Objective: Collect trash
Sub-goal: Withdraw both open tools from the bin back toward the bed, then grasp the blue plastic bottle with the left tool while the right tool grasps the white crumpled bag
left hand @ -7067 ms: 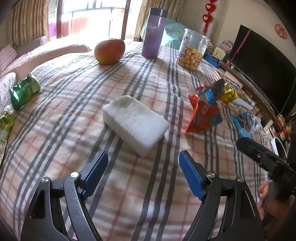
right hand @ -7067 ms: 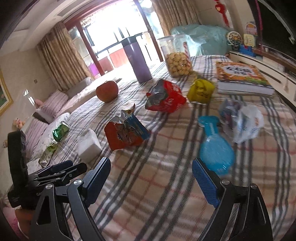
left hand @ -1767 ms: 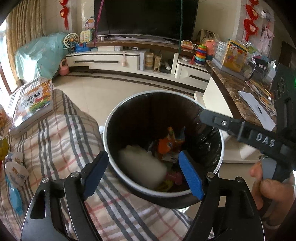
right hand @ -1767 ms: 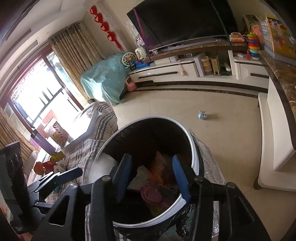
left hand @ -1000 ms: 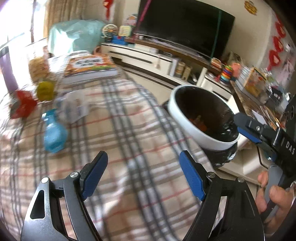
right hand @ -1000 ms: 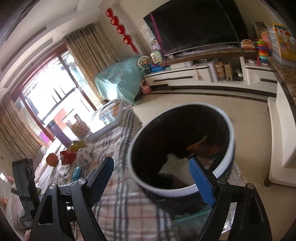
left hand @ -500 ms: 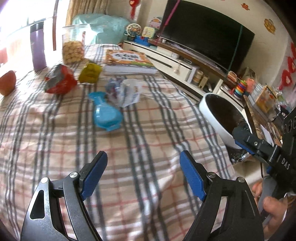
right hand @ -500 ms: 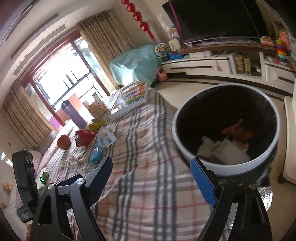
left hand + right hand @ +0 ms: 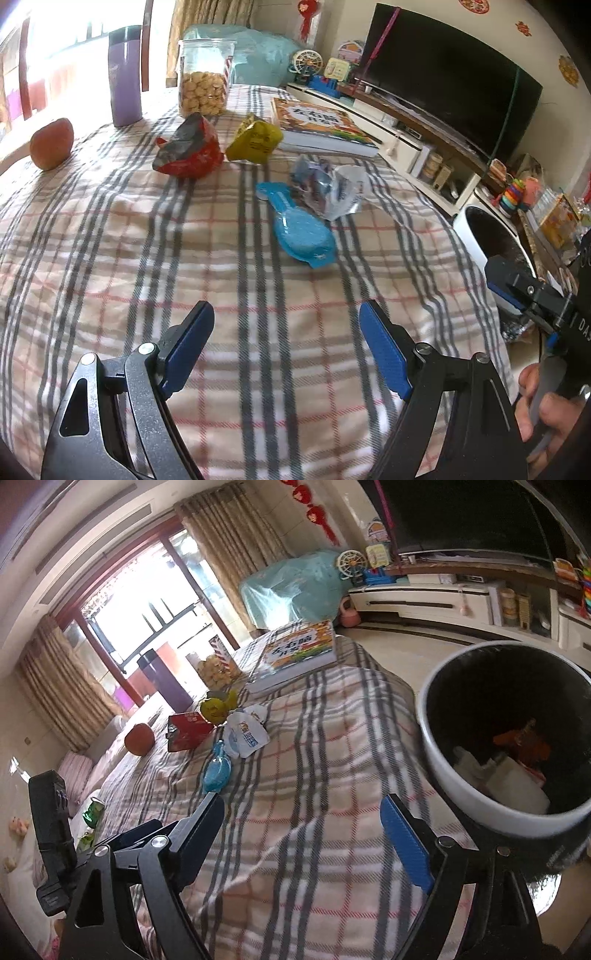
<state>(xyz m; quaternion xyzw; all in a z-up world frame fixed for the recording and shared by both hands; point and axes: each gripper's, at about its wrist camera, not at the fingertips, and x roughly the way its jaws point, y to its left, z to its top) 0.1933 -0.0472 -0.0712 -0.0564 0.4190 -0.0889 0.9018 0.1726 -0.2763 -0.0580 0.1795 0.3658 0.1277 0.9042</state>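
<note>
Hovering over the plaid cloth [image 9: 110, 229], the left gripper [image 9: 286, 345] has its blue fingers spread wide with nothing between them, and the right gripper [image 9: 301, 834] is likewise spread and empty. Judging from this, the step in hand is the reach for another piece of trash.

The trash bin [image 9: 461, 794] stands just off the table's end, below the cloth's edge, and holds a white block and orange wrappers. Measured from the bin, the blue packet [image 9: 299, 236] lies nearest on the cloth, with the crumpled white wrapper [image 9: 332, 188] touching its far side. Farther from the bin sit the yellow bag [image 9: 255, 142] and the red bag [image 9: 188, 151], near each other. Well beyond them are the apple [image 9: 51, 144], purple cup [image 9: 125, 74], cookie jar [image 9: 203, 77] and book [image 9: 321, 127], which look like keepers rather than trash.

The next move probably calls for the left gripper to go forward and down onto the blue packet, closing across its flat body. Open cloth lies between the fingers and the packet, so the path is free. The cloth drops away at the bin side, so a loose packet could slide off there.
</note>
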